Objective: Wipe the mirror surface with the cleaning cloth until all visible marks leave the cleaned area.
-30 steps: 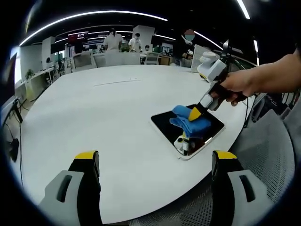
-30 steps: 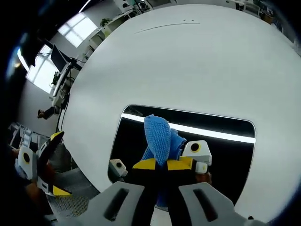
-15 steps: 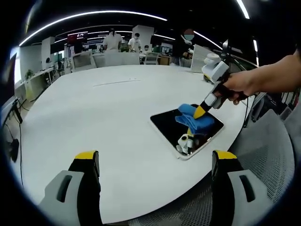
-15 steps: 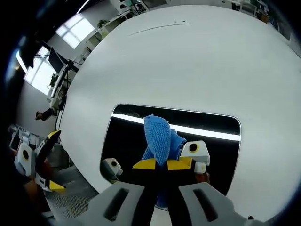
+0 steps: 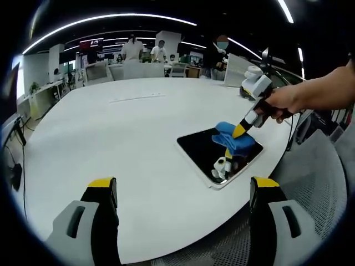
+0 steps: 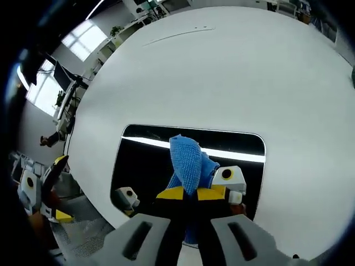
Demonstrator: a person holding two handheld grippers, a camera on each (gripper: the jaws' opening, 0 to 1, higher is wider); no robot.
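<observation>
My right gripper (image 6: 191, 194) is clamped on the cloth (image 6: 188, 158), pressing it onto the mirror (image 6: 150, 160), whose long axis runs nine to three. Unwiped glass lies toward nine. My left gripper (image 5: 180, 191) gapes idle.

A wide, round white tabletop (image 5: 127, 138) takes up most of the room ahead, with a grey perforated floor (image 5: 316, 188) beyond its near edge. Long strip lights (image 5: 105, 18) curve across a dark ceiling above office desks (image 5: 50, 88) and standing people (image 5: 133, 47). Bright windows (image 6: 83, 41) line one side.
</observation>
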